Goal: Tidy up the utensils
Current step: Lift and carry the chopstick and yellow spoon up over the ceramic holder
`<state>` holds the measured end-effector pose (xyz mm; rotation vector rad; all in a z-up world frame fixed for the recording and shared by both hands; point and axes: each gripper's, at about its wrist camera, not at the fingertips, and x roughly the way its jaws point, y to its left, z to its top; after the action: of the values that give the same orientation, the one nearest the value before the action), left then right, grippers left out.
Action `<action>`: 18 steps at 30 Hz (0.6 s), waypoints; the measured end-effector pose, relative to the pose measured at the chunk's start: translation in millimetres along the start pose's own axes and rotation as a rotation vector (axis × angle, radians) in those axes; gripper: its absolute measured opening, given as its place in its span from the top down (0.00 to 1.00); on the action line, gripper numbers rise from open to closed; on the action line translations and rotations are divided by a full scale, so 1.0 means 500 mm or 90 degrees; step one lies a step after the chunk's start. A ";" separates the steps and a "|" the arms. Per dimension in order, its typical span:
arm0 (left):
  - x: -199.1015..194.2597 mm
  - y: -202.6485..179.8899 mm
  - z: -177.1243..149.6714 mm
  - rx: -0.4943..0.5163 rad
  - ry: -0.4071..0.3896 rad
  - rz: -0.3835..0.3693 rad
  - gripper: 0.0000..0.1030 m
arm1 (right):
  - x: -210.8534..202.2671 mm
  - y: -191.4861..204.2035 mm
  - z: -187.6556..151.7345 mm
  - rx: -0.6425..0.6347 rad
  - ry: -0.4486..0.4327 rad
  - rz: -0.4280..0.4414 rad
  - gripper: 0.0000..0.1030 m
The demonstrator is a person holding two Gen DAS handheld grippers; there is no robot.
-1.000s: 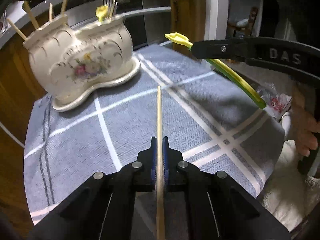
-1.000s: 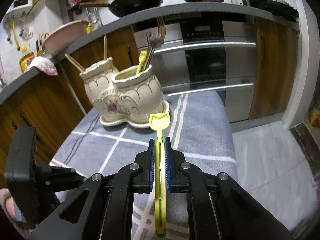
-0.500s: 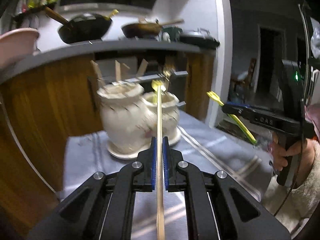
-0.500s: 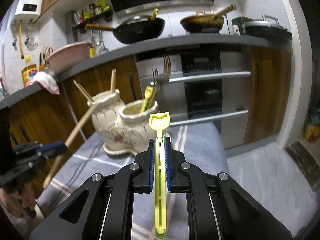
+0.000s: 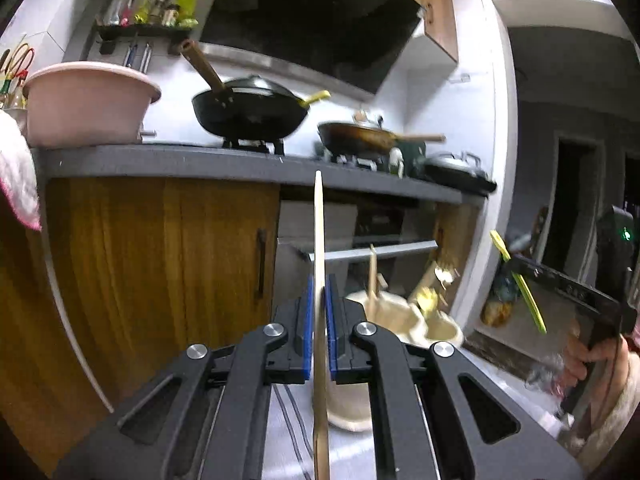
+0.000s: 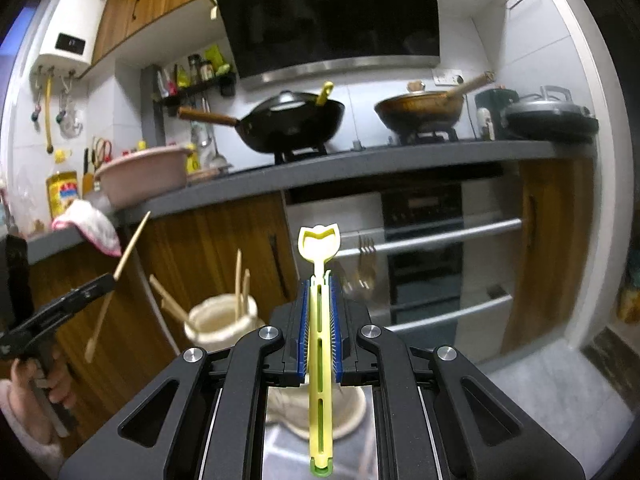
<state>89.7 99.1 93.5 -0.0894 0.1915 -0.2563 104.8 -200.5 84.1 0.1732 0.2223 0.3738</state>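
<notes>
1. Change: both my hands have risen off the grey checked cloth; a second ago the cream ceramic two-pocket holder stood high in each view, now it sits low behind my claws.
2. My left gripper clamps the pale wooden chopstick; my right gripper clamps the yellow-green plastic utensil.
3. Judgement: both are lifted for insertion.
4. Right view alone shows both pocket mouths, near the cloth's far edge; left view blurs them.
</notes>
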 end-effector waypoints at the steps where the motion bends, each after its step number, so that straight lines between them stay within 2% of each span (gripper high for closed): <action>1: 0.019 0.004 0.008 0.003 -0.007 0.006 0.95 | 0.013 -0.001 0.005 0.003 -0.004 0.002 0.90; 9: 0.124 0.015 0.031 -0.015 -0.020 -0.025 0.95 | 0.071 -0.017 0.007 0.029 -0.004 0.011 0.90; 18: 0.211 0.042 0.025 -0.108 -0.042 -0.109 0.95 | 0.119 -0.014 -0.001 0.063 0.001 0.045 0.90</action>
<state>197.3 92.7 84.8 -0.2822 0.1403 -0.4068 160.8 -184.2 71.4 0.2782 0.2363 0.4339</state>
